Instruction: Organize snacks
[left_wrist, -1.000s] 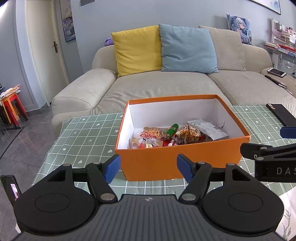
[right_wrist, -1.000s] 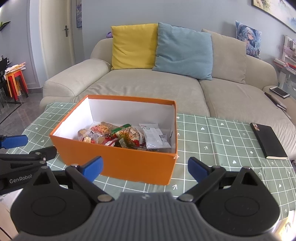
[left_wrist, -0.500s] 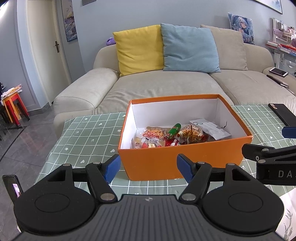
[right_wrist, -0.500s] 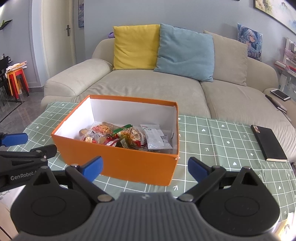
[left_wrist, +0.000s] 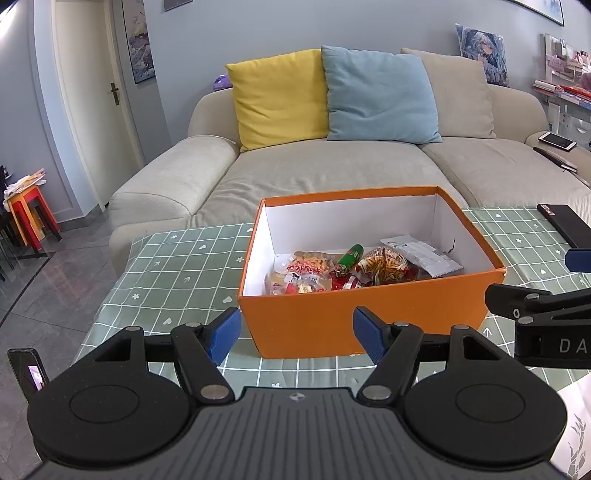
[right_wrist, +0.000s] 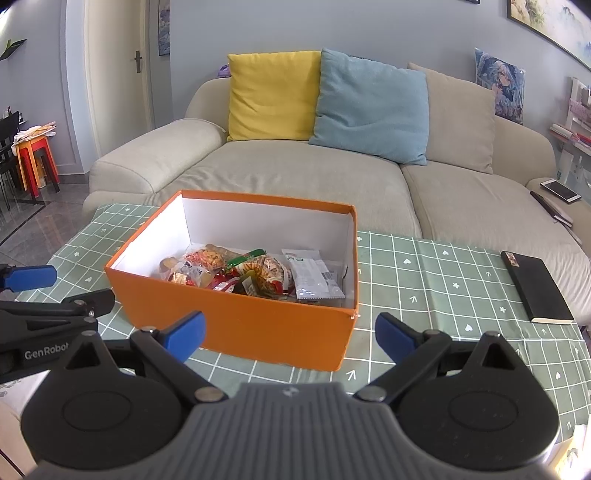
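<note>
Both empty and spread wide, the left gripper (left_wrist: 295, 334) and right gripper (right_wrist: 290, 332) are hovering at the orange box's (left_wrist: 369, 317) six-o'clock side, the snacks (left_wrist: 347, 267) apparently all inside, so any next move likely means reaching in.

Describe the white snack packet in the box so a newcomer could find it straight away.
Start at the orange box on the green checked tablecloth in front of the sofa. The white packet lies flat among the snacks at the box's right end. It alone is pale and plain; its neighbours are red, orange and green wrappers.
</note>
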